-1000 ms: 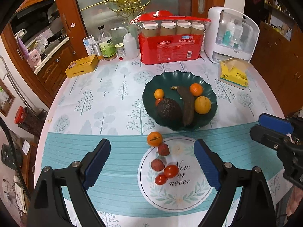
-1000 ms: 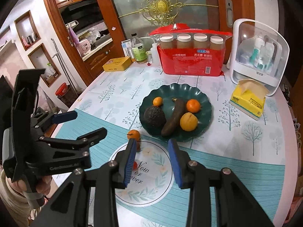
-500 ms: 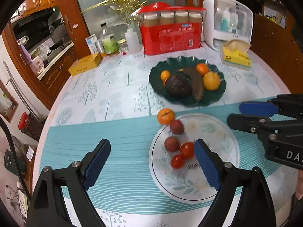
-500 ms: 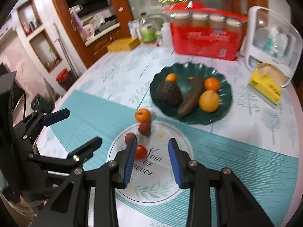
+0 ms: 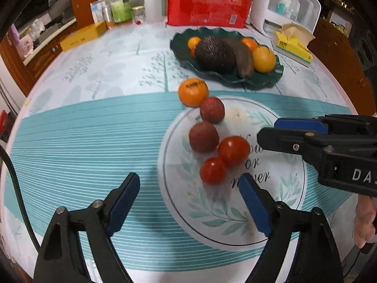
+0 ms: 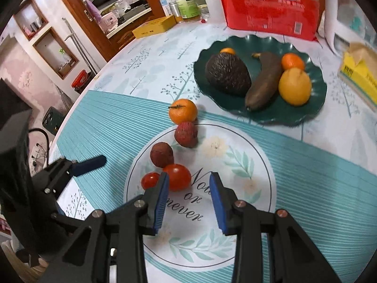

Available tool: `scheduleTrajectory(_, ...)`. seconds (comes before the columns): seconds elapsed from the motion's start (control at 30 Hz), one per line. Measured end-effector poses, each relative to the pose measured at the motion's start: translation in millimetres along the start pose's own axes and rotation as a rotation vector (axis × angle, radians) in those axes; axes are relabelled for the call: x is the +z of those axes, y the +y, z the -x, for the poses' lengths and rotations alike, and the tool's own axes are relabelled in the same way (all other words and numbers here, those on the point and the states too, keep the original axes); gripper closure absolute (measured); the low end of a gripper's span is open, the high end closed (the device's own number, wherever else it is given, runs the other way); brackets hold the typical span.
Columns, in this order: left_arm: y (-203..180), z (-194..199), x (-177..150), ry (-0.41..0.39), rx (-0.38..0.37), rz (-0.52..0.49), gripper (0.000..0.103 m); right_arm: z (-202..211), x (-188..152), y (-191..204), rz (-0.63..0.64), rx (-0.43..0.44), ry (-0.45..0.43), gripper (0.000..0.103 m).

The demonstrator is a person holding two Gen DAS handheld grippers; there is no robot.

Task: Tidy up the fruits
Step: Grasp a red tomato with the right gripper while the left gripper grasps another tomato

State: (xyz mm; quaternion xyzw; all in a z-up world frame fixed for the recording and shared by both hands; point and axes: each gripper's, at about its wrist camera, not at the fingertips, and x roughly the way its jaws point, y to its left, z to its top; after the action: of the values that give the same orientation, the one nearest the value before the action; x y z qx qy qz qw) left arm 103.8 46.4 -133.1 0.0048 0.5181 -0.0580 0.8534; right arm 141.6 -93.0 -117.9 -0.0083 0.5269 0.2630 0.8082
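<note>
On round printed mat (image 5: 235, 212): glossy tomatoes (image 5: 233, 151), bumpy lychees (image 5: 203, 136); left claw (image 5: 189, 200) wide open, right claw (image 6: 189, 200) half-open, both empty.

Dark green plate (image 6: 315, 108); orange mandarin (image 6: 183, 114), red tomatoes (image 6: 176, 176), reddish-brown lychees (image 6: 186, 134). Tablecloth (image 5: 82, 129) teal with white stripes (pale tree print farther back). Gripper pads (image 6: 161, 200) blue.

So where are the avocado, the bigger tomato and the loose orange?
avocado (image 6: 227, 74), right wrist view, middle of its dark skin
bigger tomato (image 5: 233, 151), left wrist view, its centre
loose orange (image 6: 183, 114), right wrist view, its centre
</note>
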Motion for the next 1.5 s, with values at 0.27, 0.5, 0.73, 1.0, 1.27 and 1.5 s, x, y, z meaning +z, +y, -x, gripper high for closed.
scheduleTrajectory(0.27,1.8,-20.8,2.2,0.027,-0.043,0.029,0.042,-10.5,-4.5,-14.2,-0.094,0.066,-0.017,0.061)
scheduleTrajectory(0.5,-0.6,-20.1,3.6,0.004,-0.068,0.01,0.064,-22.1,-1.2,-10.9,-0.107,0.105,-0.002,0.057)
scheduleTrajectory(0.73,2.4,-17.1,3.7,-0.008,-0.093,0.014,0.068,-37.3,3.7,-1.3,-0.086,0.093,0.028,0.057)
scheduleTrajectory(1.0,3.3,-18.8,2.4,-0.008,-0.102,0.012,0.07,-46.4,2.9,2.4,-0.083,0.082,0.036,0.059)
scheduleTrajectory(1.27,1.5,-18.9,3.6,-0.009,-0.113,0.016,0.071,-38.8,-2.6,2.1,-0.056,0.002,0.034,0.067)
scheduleTrajectory(1.5,-6.1,-19.1,3.0,-0.008,-0.122,-0.006,0.074,-25.5,-11.3,-7.2,-0.059,-0.058,0.021,0.067)
